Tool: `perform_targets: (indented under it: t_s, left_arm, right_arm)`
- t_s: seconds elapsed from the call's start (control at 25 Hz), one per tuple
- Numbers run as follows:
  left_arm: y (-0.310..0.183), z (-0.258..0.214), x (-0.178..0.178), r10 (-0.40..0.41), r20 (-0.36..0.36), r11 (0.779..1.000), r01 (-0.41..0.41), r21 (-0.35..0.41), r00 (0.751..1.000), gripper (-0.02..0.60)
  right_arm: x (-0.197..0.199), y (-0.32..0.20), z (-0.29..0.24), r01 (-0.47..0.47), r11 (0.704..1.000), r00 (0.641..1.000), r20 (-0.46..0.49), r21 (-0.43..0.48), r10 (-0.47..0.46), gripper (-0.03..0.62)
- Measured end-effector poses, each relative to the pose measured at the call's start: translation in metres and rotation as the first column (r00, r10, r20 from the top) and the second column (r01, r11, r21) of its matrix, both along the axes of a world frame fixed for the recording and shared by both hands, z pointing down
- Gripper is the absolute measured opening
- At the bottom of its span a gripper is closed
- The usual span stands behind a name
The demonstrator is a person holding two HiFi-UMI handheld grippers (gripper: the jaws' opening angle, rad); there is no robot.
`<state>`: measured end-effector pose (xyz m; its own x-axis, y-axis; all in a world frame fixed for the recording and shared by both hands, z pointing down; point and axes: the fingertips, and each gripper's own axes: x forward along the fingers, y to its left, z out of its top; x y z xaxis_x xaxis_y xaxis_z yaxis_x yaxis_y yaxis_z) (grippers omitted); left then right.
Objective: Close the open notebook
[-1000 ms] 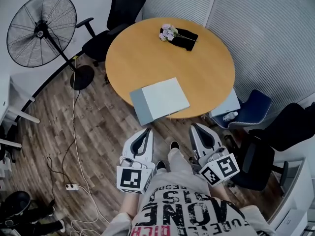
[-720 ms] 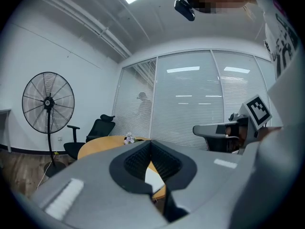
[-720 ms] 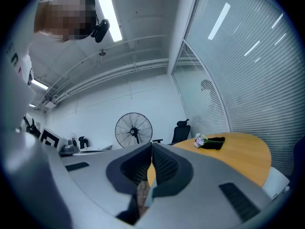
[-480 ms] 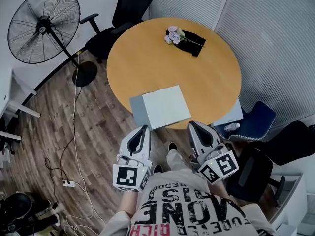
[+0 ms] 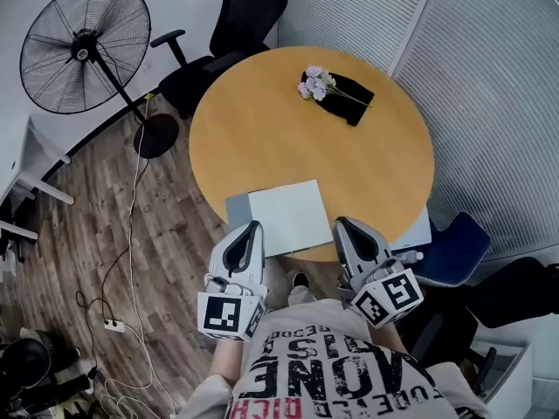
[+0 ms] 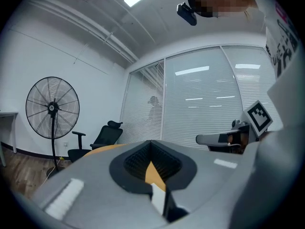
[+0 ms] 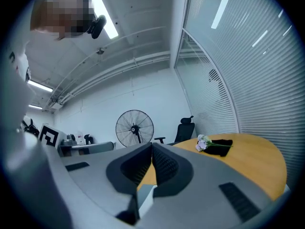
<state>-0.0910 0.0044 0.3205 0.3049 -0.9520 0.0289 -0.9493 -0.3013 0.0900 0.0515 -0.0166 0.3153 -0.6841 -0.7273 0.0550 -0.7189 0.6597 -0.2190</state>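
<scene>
The notebook (image 5: 288, 216) lies on the round wooden table (image 5: 262, 120) at its near edge, pale pages up with a grey strip along its left side. In the head view my left gripper (image 5: 251, 228) is shut and empty, its tip over the notebook's near left corner. My right gripper (image 5: 342, 223) is shut too, just off the near right corner. Whether either touches the notebook I cannot tell. In the left gripper view the left gripper (image 6: 151, 143) has its jaws meeting, with a white sliver of notebook (image 6: 157, 200) below. The right gripper (image 7: 151, 146) shows the same in its own view.
A bunch of pale flowers on a black cloth (image 5: 336, 85) lies at the table's far side. A standing fan (image 5: 83, 46) and a black office chair (image 5: 249, 11) stand behind the table. A blue chair (image 5: 456, 247) is tucked at the right. Cables and a power strip (image 5: 112, 326) lie on the floor.
Both grippers have come forward toward the table, from clear of its edge to the notebook's near corners. Their jaws stay shut. The notebook has not moved on the table.
</scene>
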Motion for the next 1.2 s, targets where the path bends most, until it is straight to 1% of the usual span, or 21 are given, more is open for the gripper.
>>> perform_targets:
  t_s: [0.36,0.72,0.96,1.2]
  left_arm:
    - [-0.027,0.0,0.004,-0.077,-0.002,0.997,0.077,0.012,0.997,0.011]
    - [-0.042,0.01,0.0,-0.126,0.011,0.992,0.126,-0.003,0.992,0.011]
    - [-0.049,0.008,-0.011,-0.124,0.002,0.992,0.124,0.001,0.992,0.011]
    - [-0.058,0.004,-0.025,-0.093,-0.004,0.996,0.093,-0.003,0.996,0.011]
  right_arm:
    - [0.005,-0.038,0.001,0.075,0.997,0.997,-0.005,0.007,-0.075,0.012]
    - [0.017,-0.057,0.011,0.071,0.997,0.997,-0.01,-0.011,-0.071,0.012]
    - [0.006,-0.063,0.008,0.07,0.998,0.998,-0.006,-0.007,-0.07,0.012]
    - [-0.012,-0.071,0.005,0.056,0.998,0.998,-0.009,-0.02,-0.056,0.012]
